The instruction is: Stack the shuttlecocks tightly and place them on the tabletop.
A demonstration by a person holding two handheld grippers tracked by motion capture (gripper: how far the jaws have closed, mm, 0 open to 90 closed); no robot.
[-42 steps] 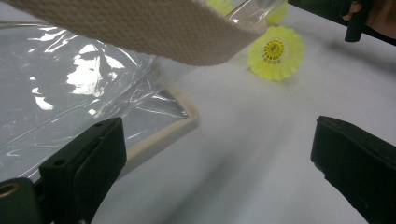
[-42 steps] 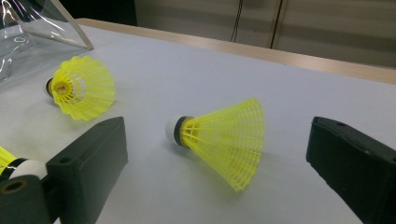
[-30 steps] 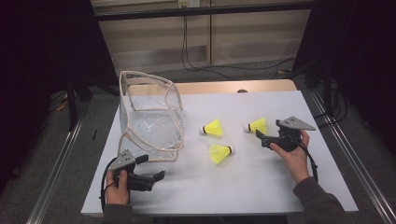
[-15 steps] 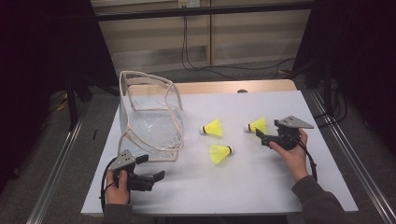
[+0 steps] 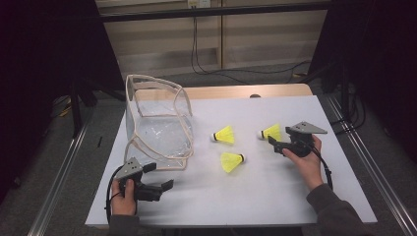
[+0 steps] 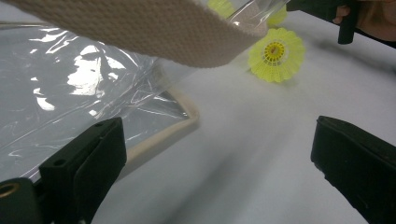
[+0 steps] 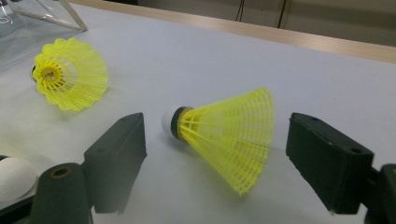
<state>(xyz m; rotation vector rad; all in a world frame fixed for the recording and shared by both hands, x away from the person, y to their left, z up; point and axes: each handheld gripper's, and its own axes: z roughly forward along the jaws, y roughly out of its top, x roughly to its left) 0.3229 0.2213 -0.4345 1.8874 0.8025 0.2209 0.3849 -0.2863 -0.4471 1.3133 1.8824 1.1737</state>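
Three yellow shuttlecocks lie on the white table [image 5: 255, 196]. My right gripper [image 5: 276, 144] rests on the table at the right, its jaws on either side of the rightmost shuttlecock [image 5: 271, 132]. In the right gripper view this shuttlecock [image 7: 224, 128] lies on its side between the jaws of the right gripper [image 7: 219, 140]. The jaws have just been closing, but both pads stand clear of it. A second shuttlecock [image 7: 70, 79] lies beyond. My left gripper [image 5: 160, 176] stands open at the front left with nothing between its jaws, beside a clear bag [image 5: 157, 128].
The clear bag [image 6: 70, 93] has beige trim, and a beige strap [image 6: 154, 28] crosses the top of the left gripper view. The middle shuttlecock [image 5: 225, 135] and the nearer one [image 5: 232, 161] lie between the bag and my right hand. A wooden strip [image 5: 236, 92] borders the table's far side.
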